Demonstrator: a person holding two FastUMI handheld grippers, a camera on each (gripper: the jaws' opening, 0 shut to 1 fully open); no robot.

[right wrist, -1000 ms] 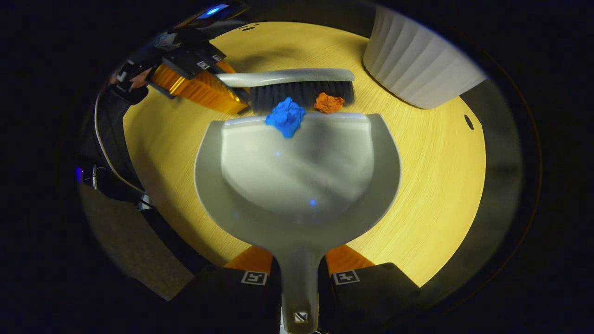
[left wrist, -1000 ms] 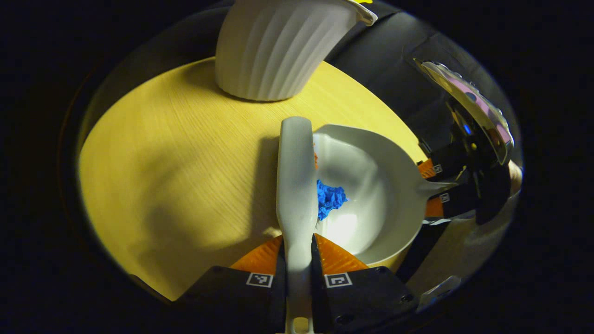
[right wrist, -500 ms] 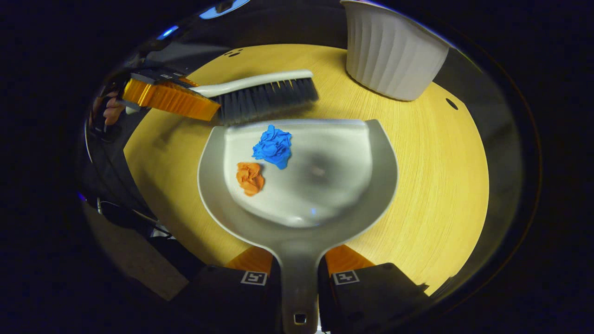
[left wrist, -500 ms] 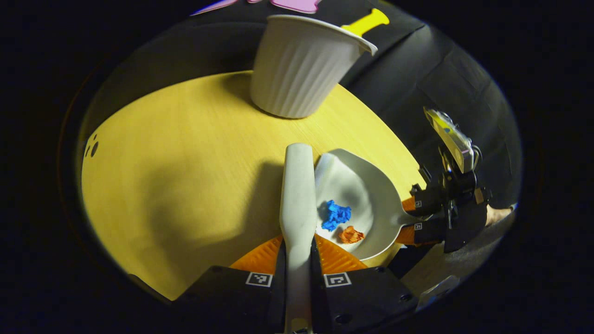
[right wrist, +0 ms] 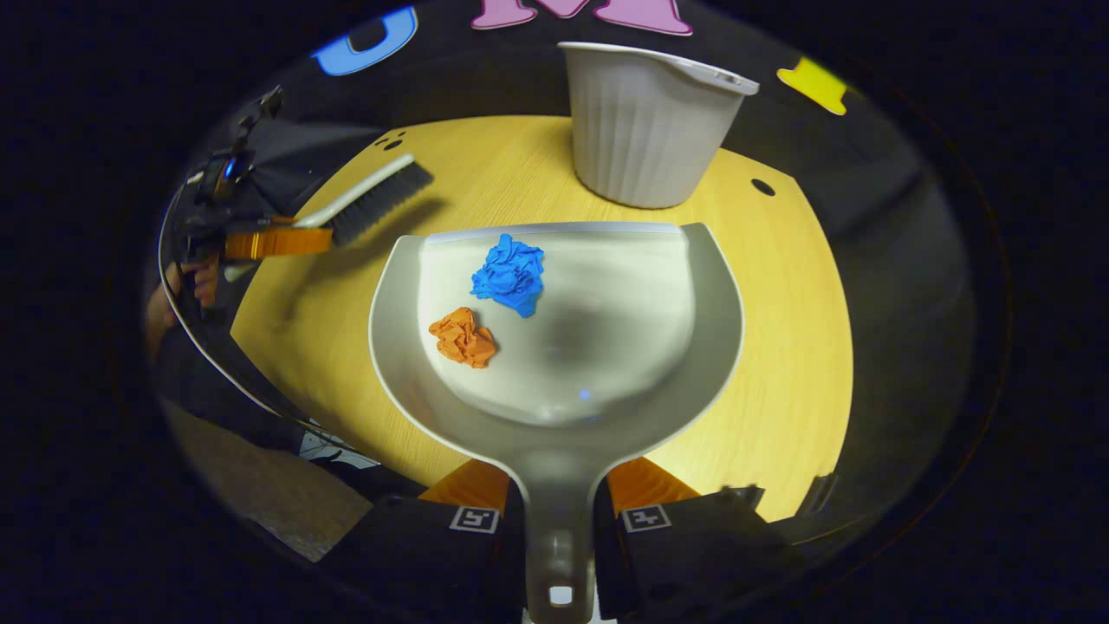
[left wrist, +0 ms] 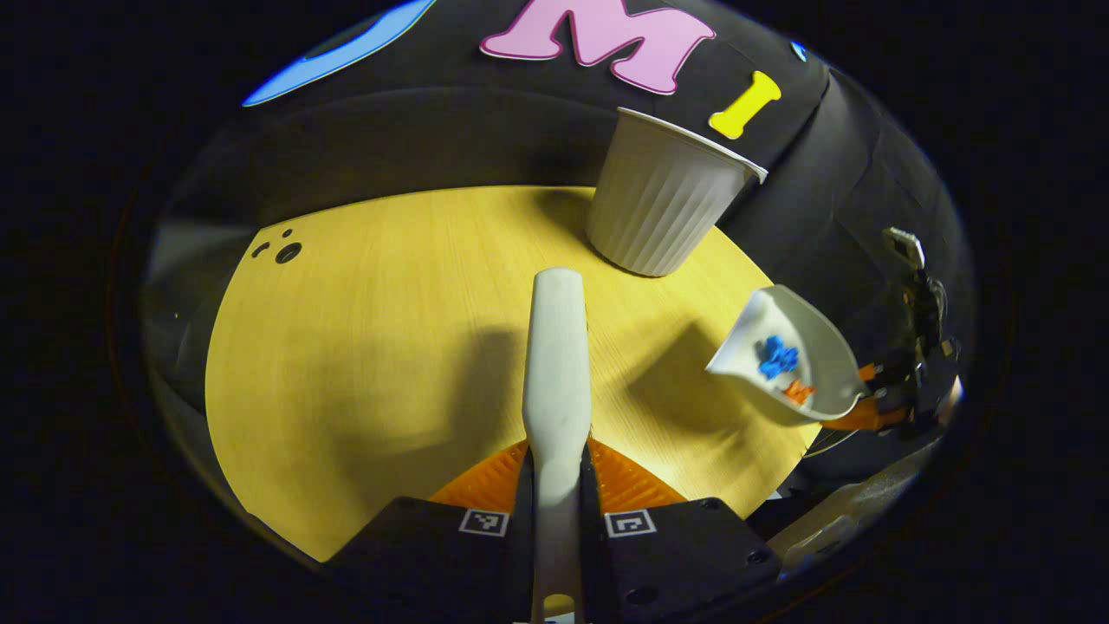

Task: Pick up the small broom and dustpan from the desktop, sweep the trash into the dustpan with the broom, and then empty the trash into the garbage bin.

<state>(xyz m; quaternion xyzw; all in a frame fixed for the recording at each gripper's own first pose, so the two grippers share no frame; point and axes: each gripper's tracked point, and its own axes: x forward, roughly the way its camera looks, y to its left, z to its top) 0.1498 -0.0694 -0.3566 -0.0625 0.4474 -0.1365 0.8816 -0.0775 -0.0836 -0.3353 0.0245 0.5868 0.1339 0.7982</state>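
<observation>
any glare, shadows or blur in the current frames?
Left gripper view: sharp, the broom and dustpan cast dark shadows on the table. Right gripper view: sharp, soft sheen and a dark patch in the dustpan; fisheye bends the table edge in both.

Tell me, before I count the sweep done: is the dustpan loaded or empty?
Loaded. The blue paper wad and orange paper wad both lie inside the dustpan.

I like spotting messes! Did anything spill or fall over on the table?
Nothing stands out. The blue paper ball and orange paper ball both sit inside the dustpan, the white bin stands upright on the table, and the broom is held in the left gripper.
</observation>
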